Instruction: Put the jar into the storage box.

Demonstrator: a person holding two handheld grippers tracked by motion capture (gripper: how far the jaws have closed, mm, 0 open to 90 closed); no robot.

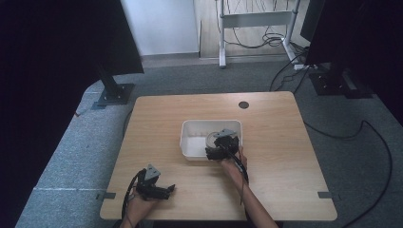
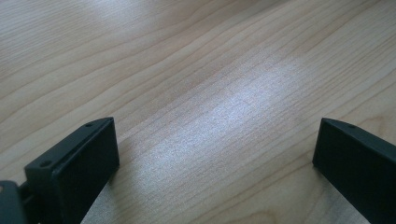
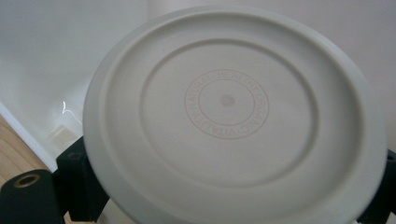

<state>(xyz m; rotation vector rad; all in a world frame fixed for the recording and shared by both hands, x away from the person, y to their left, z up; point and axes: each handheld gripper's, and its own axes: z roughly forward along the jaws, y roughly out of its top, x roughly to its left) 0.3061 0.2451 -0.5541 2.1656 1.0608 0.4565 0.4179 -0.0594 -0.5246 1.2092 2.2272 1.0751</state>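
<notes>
A round cream plate (image 3: 229,100) shows its ringed underside with embossed lettering, and my right gripper (image 3: 231,186) is shut on its rim, one black jaw at each side. In the high view this right gripper (image 1: 216,142) holds the plate (image 1: 212,137) tilted inside the white bin (image 1: 192,142) at the table's middle. The bin's white wall (image 3: 46,70) rises behind the plate. My left gripper (image 1: 170,190) rests low near the front left of the table, open. Between its wide-apart jaws, the left gripper (image 2: 215,140) has just bare wood (image 2: 187,70).
The wooden table (image 1: 275,142) has a dark cable hole (image 1: 244,105) at its back edge. A black stand base (image 1: 114,92) sits on the carpet at the back left. Cables (image 1: 361,128) lie on the floor to the right.
</notes>
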